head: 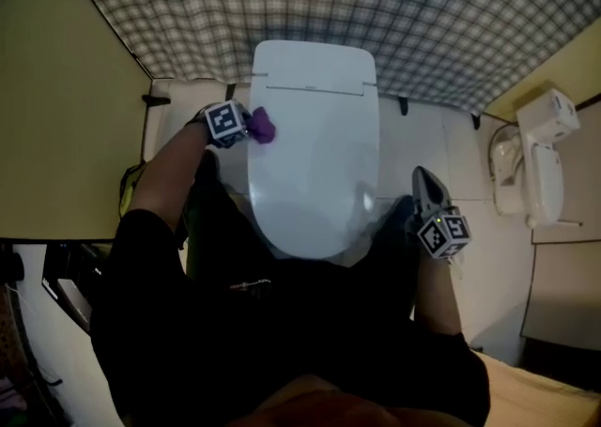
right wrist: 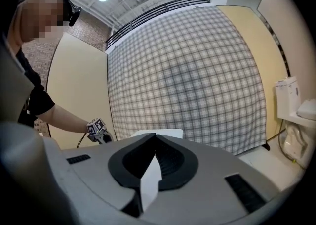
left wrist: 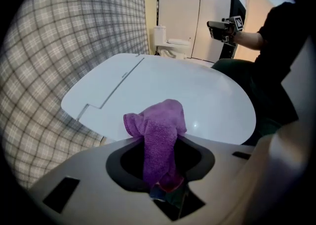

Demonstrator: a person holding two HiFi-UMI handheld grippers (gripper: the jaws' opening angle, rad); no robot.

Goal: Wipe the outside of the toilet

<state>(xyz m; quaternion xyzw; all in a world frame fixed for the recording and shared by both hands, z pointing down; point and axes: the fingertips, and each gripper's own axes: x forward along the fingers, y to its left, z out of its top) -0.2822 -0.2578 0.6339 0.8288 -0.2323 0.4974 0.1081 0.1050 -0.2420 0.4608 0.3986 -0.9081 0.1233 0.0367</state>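
The white toilet (head: 315,144) stands with its lid shut in the middle of the head view. My left gripper (head: 242,125) is at the lid's left edge, shut on a purple cloth (head: 262,125) that touches the lid's side. In the left gripper view the cloth (left wrist: 158,125) bunches up out of the jaws over the lid (left wrist: 197,90). My right gripper (head: 427,192) hangs to the right of the bowl, shut and empty, apart from the toilet. From the right gripper (right wrist: 154,142) the lid's back (right wrist: 170,132) shows, with the left gripper (right wrist: 101,135) beside it.
A checked wall (head: 376,3) runs behind the toilet, with yellow panels (head: 56,87) on both sides. A second white toilet (head: 540,162) stands at the right on the white floor (head: 432,134). The person's dark clothing fills the lower part of the head view.
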